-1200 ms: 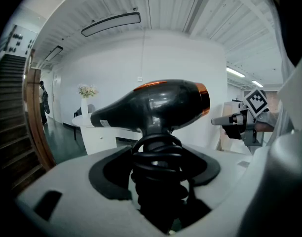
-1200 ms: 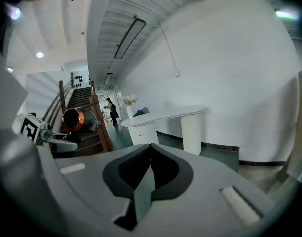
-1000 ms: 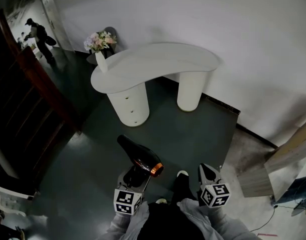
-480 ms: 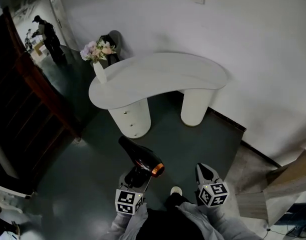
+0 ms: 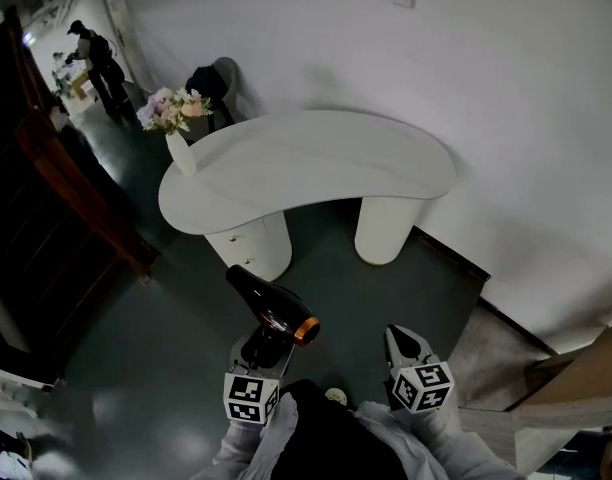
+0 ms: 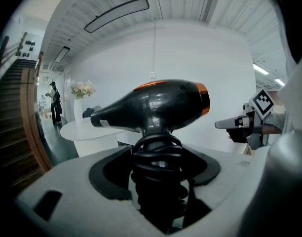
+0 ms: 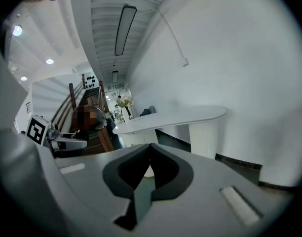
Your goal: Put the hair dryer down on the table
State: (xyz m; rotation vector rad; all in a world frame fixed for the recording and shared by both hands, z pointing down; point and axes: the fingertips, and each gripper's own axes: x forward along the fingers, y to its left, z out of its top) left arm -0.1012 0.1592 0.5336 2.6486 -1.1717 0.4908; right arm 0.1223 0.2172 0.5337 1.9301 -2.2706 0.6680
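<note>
A black hair dryer (image 5: 273, 306) with an orange ring at its back hangs over the dark floor, well short of the white curved table (image 5: 316, 153). Its nozzle points up and left. My left gripper (image 5: 262, 342) is shut on the handle. In the left gripper view the dryer's body (image 6: 156, 105) stands above the jaws, and the handle wrapped in coiled black cord (image 6: 155, 174) sits between them. My right gripper (image 5: 400, 338) is beside it on the right. Its jaws meet at the tips (image 7: 150, 148) with nothing in them.
A white vase of pink flowers (image 5: 173, 123) stands on the table's left end. A dark chair (image 5: 211, 83) is behind it by the white wall. A wooden stair rail (image 5: 76, 178) runs along the left. A person (image 5: 94, 53) stands far back left.
The table has come nearer and shifted left in the head view as the person walked towards it. Both grippers keep their places, and the left one still grips the dryer.
</note>
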